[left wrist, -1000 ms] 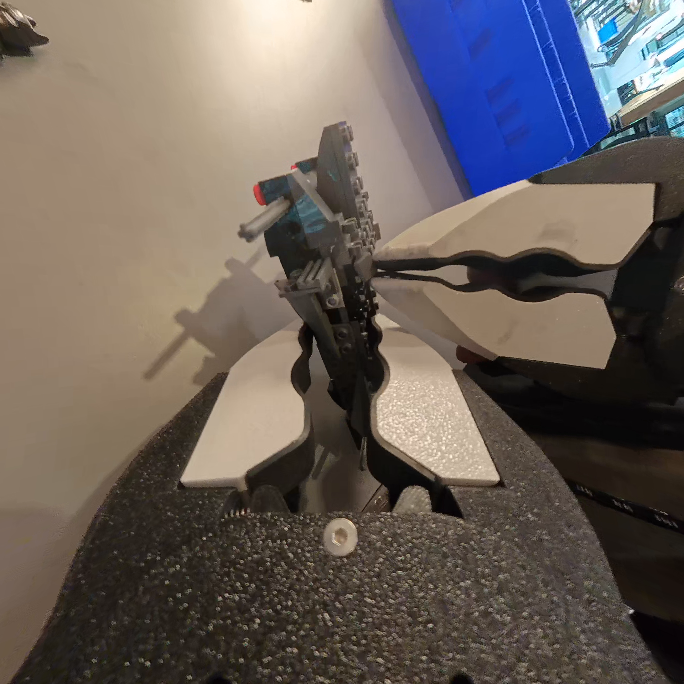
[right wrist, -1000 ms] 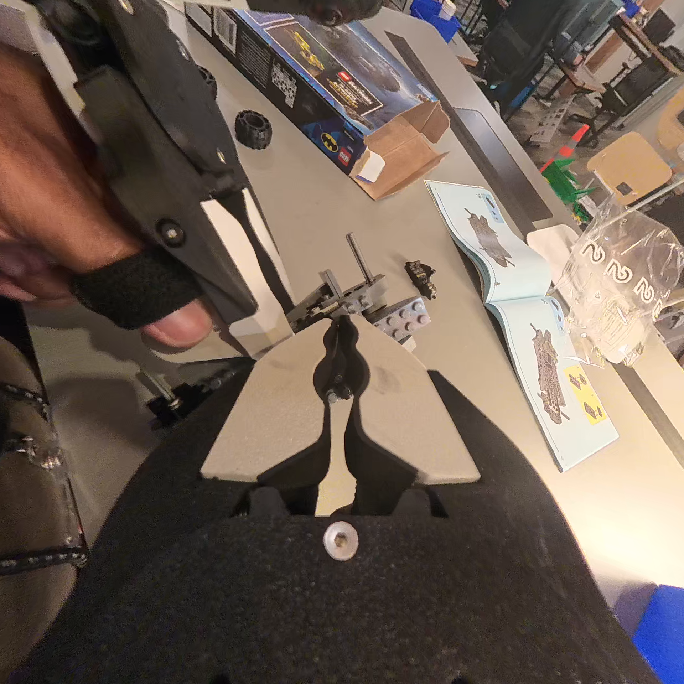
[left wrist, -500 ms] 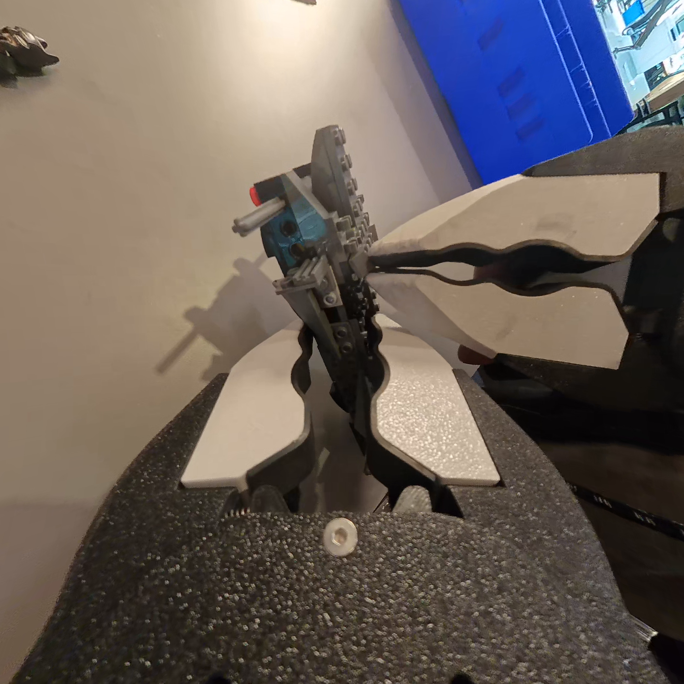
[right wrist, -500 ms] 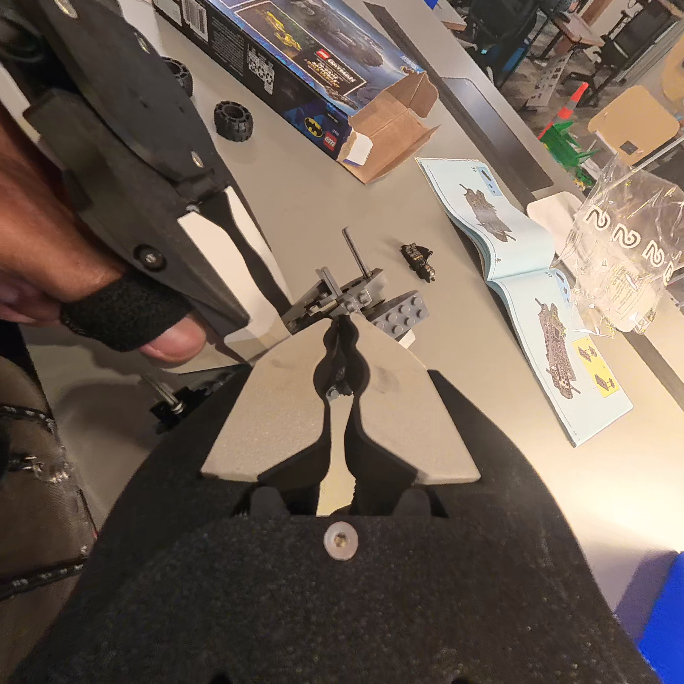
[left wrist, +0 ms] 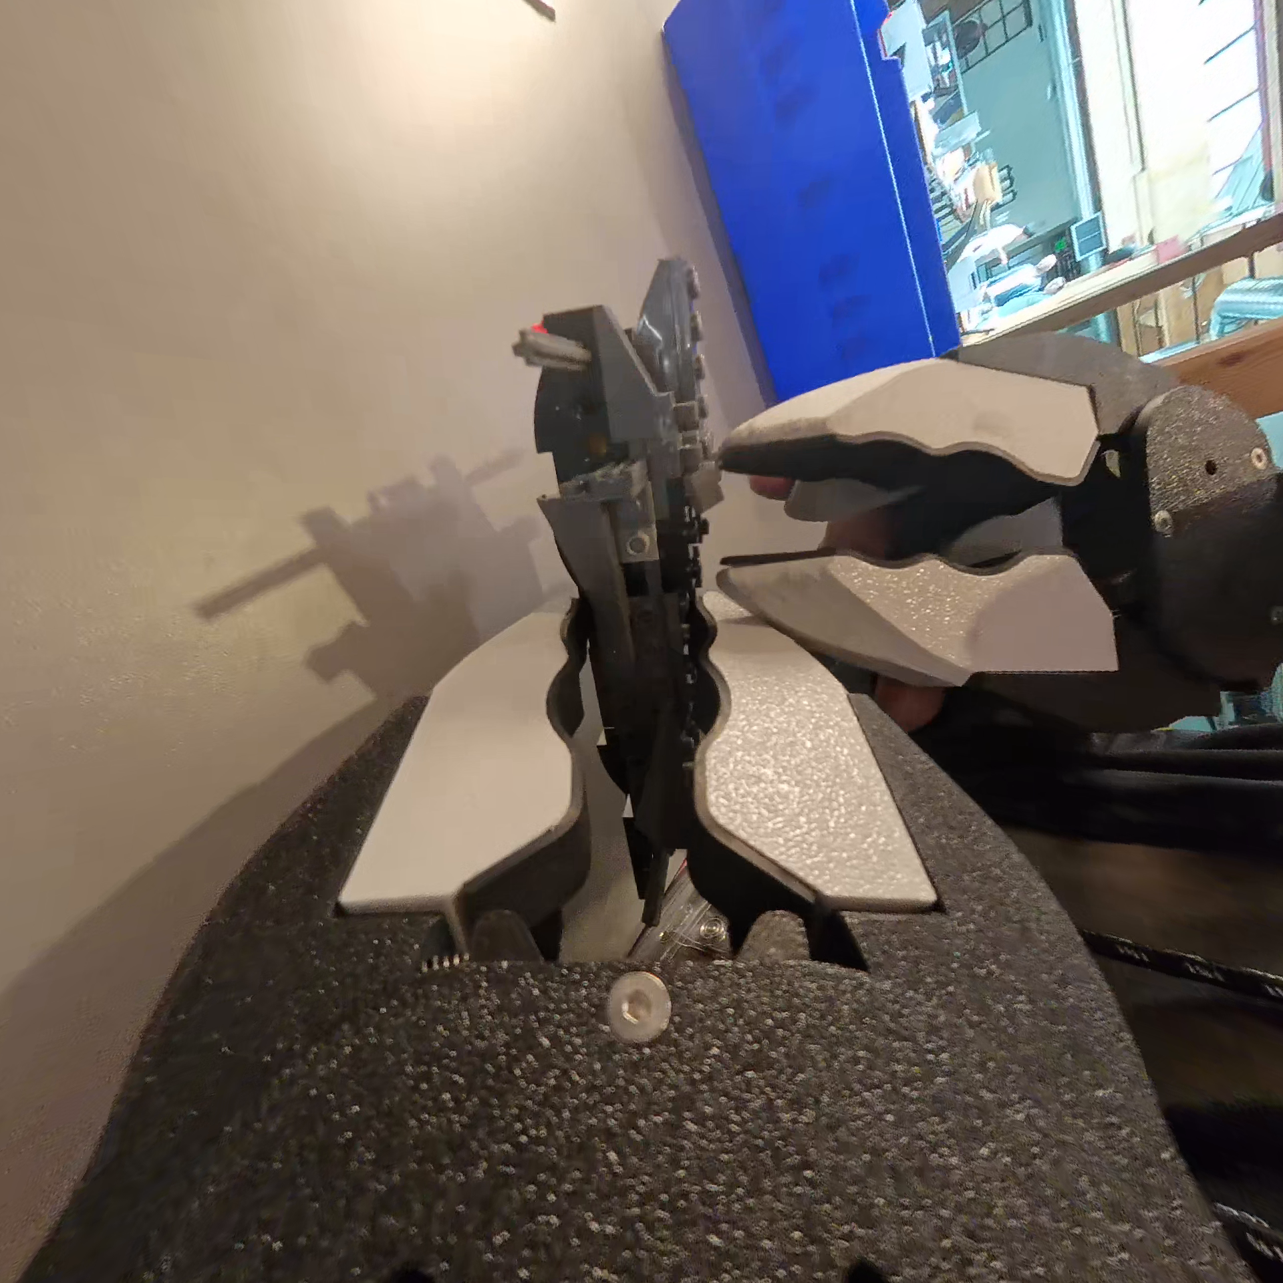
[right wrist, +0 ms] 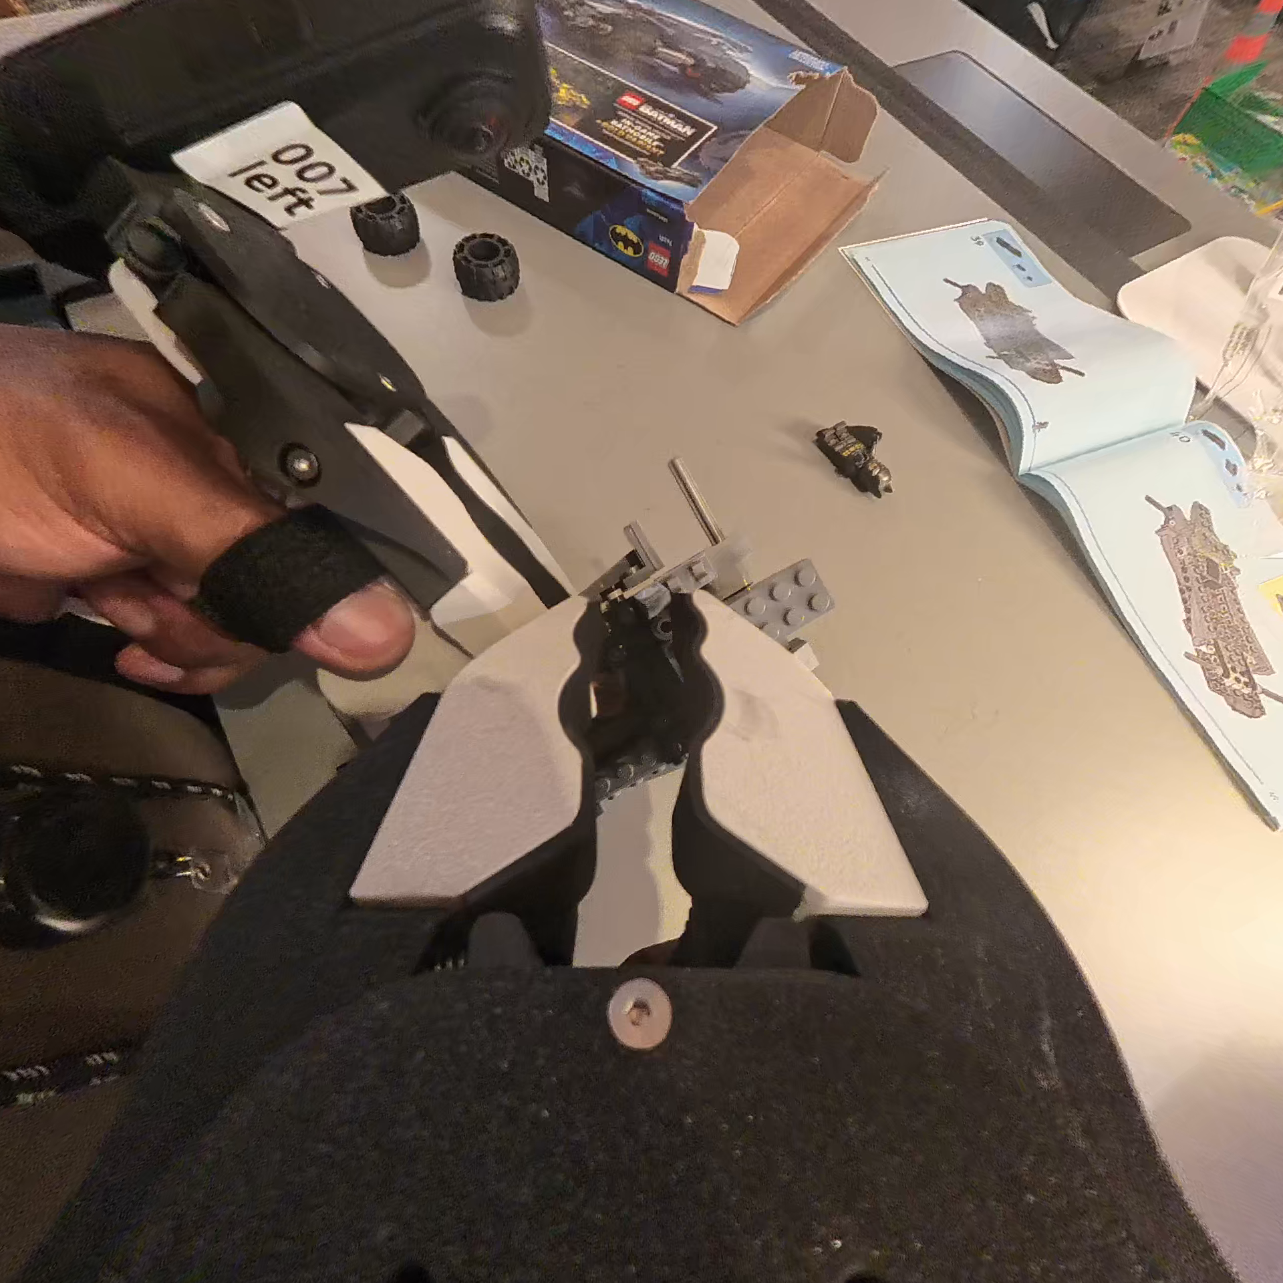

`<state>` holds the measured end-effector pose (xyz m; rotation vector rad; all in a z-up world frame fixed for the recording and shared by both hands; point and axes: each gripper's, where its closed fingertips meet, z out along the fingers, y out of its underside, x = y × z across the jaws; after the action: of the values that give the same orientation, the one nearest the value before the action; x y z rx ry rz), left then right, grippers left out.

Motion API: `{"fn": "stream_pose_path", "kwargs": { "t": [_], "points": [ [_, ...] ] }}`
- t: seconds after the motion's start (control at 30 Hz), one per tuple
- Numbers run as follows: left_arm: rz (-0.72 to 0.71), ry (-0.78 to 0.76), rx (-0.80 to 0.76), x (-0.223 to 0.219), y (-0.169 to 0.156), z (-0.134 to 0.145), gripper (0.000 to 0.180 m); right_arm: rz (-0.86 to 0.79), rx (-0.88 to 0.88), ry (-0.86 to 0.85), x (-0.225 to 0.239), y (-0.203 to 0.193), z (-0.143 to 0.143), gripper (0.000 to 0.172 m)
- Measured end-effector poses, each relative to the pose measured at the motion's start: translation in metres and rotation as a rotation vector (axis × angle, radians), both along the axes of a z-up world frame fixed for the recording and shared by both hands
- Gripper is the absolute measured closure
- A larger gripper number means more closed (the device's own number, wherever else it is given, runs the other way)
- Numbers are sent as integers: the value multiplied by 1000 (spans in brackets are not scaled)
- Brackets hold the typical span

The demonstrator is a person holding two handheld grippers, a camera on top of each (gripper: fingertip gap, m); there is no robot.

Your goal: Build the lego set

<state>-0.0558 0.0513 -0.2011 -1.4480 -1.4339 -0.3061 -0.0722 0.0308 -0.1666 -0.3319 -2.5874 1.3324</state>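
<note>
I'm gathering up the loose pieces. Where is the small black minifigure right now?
In the right wrist view, the black minifigure lies on the grey table, right of centre, between the upright grey axle and the open instruction booklet.

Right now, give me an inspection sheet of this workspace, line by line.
Surface: grey table, matte, evenly lit.
Job's things: dark grey brick model, upright, grey axle sticking out.
Clutter: opened toy box; two black tyres; open instruction booklet; small black figure; clear plastic bag.
Grippers: left gripper clamps the model's lower part; right gripper open, fingertips beside the model's studded edge.
Cables: nothing seen.
Surroundings: blue bin; shelving behind.
</note>
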Motion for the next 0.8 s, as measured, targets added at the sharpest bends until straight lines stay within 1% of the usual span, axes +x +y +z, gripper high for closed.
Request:
{"fn": "stream_pose_path", "kwargs": {
  "t": [0.13, 0.2, 0.27, 0.33, 0.4, 0.5, 0.57, 0.63, 0.8],
  "points": [
    [18, -39, 96, 1, 0, 2, 152, -15, -71, -36, 1, 0, 9, 148],
    [43, -69, 175, 0, -3, 4, 151, -56, -134, -66, -4, 5, 16, 146],
    [72, -97, 252, -1, -6, 5, 152, -125, -196, -144, -13, 15, 19, 145],
    [97, -101, 325, -2, -10, 9, 152, -196, -251, -296, -21, 26, 12, 142],
    [108, -87, 389, -3, -13, 15, 152, -221, -311, -502, -23, 31, 1, 134],
    [98, -46, 438, -3, -14, 24, 152, -170, -430, -794, -16, 29, -3, 127],
    [91, -24, 448, -3, -14, 28, 152, -128, -481, -897, -11, 27, -2, 127],
    [79, -8, 454, -3, -13, 31, 151, -101, -496, -930, -6, 24, -1, 127],
    [46, 52, 491, -1, -11, 38, 151, -70, -520, -928, 2, 15, 5, 127]
  ]
}}
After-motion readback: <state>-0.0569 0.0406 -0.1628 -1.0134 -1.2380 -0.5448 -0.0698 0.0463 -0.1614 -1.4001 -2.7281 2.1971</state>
